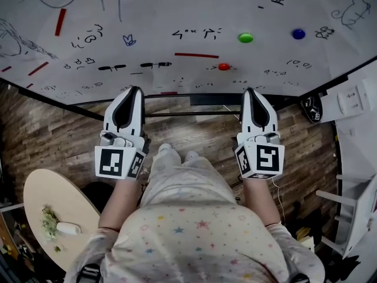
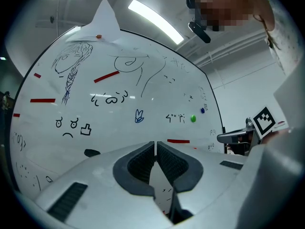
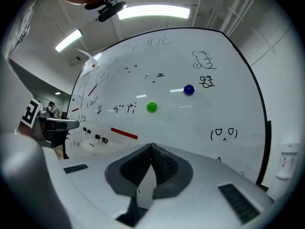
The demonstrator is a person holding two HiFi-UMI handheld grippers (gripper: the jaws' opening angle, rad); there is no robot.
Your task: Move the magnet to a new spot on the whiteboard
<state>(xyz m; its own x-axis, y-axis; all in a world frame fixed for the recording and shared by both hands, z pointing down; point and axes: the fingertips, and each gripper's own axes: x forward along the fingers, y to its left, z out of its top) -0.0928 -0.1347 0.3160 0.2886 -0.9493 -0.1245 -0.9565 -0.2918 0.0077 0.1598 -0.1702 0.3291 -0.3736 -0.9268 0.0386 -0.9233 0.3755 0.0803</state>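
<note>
Both my grippers hang short of the whiteboard [image 1: 177,10], touching nothing. My left gripper [image 1: 136,89] has its pads pressed together with nothing between them, and my right gripper [image 1: 250,91] is closed and empty too.

Three round magnets sit on the board: a red magnet [image 1: 223,66] just above my right jaws, a green magnet [image 1: 245,38] higher up, and a blue magnet [image 1: 298,34] off to its right. The task does not say which one it means.

This fits two stages: a magnet waiting for me to fetch it, or one already set at its new spot with my jaws closed after letting go. I cannot tell which.

In my judgement, any grasp here belongs to my right side, which is nearer all three. A small dome like these would need the jaws opened just past its width and a pinch at its sides. I'd tilt it off the board, not drag it, since the marker doodles around it would smear.
</note>
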